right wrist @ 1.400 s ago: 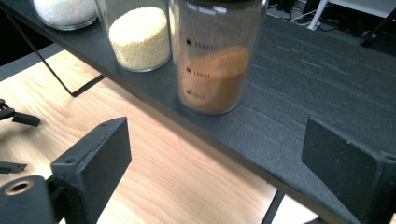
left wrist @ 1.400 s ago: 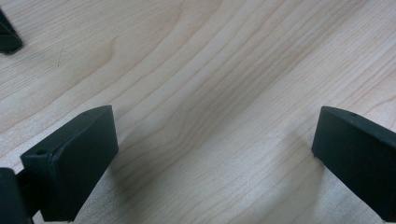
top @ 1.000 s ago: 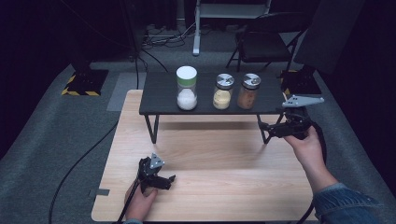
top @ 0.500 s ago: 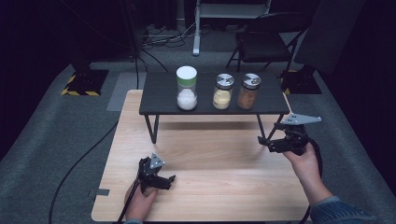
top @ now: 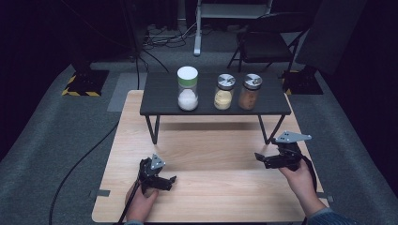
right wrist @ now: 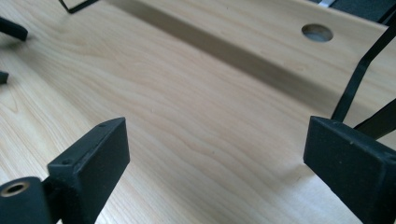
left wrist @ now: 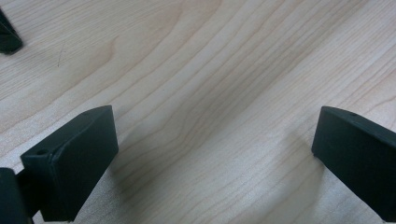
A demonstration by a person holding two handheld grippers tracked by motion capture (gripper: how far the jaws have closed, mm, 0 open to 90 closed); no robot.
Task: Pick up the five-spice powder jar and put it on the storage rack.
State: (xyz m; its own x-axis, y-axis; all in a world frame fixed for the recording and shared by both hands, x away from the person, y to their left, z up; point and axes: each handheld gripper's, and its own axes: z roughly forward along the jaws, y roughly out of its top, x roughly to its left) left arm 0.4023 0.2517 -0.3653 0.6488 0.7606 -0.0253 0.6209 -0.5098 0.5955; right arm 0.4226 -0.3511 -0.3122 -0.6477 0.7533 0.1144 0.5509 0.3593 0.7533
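Both grippers empty over the desk (top: 211, 197).
I hold the left gripper (top: 172, 180) at 7 o'clock, the right gripper (top: 257, 157) at 4 o'clock, jaws wide.

Three jars in a row on the raised shelf, my two grippers on the table in front of it.

Taking the shelf (top: 159, 93) as my landmark: it stands on the far half of the table (top: 211, 197), and on it I see the tall jar (top: 187, 88) at the left of the row, a shaker jar (top: 224, 91) just to its right, and a second shaker jar (top: 249, 91) beside that. My left gripper (top: 172, 180) lies well in front of the shelf's left legs; my right gripper (top: 257, 157) sits near the front of its right legs. A chair (top: 263, 42) stands on the floor behind the shelf.
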